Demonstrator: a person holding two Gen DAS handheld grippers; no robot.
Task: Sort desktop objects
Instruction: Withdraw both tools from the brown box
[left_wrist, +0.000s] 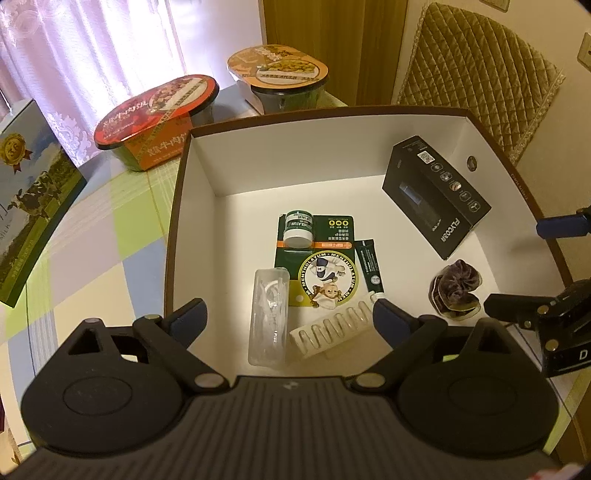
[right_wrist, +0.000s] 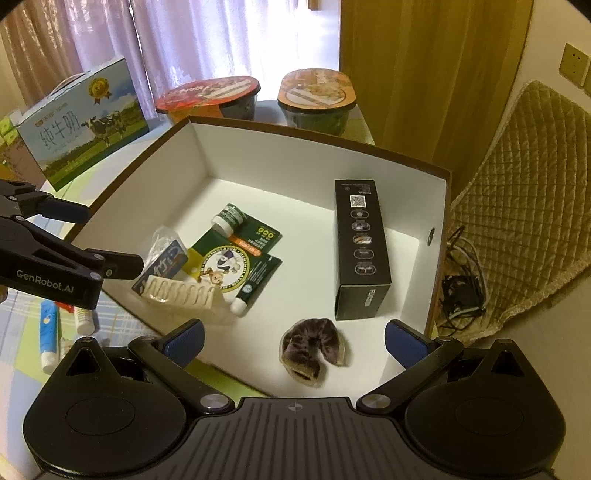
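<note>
A white-lined box (left_wrist: 207, 173) (right_wrist: 280, 147) holds a green Mentholatum card (left_wrist: 321, 273) (right_wrist: 229, 258), a small jar (left_wrist: 298, 229) (right_wrist: 227, 219), a dark tube (left_wrist: 371, 267) (right_wrist: 255, 284), a clear packet (left_wrist: 269, 315) (right_wrist: 162, 254), a cream hair clip (left_wrist: 330, 330) (right_wrist: 181, 293), a black carton (left_wrist: 436, 195) (right_wrist: 360, 247) and a purple scrunchie (left_wrist: 456, 291) (right_wrist: 312, 350). My left gripper (left_wrist: 288, 317) (right_wrist: 110, 240) is open and empty over the packet and clip. My right gripper (right_wrist: 293, 338) (left_wrist: 524, 269) is open and empty above the scrunchie.
Two instant-food bowls (left_wrist: 159, 118) (left_wrist: 280, 74) (right_wrist: 210, 96) (right_wrist: 317, 96) stand behind the box. A milk carton (left_wrist: 26, 206) (right_wrist: 81, 122) stands at the left. Two tubes (right_wrist: 50, 336) lie on the checked cloth left of the box. A quilted chair (right_wrist: 524, 221) and cables (right_wrist: 461, 284) are at the right.
</note>
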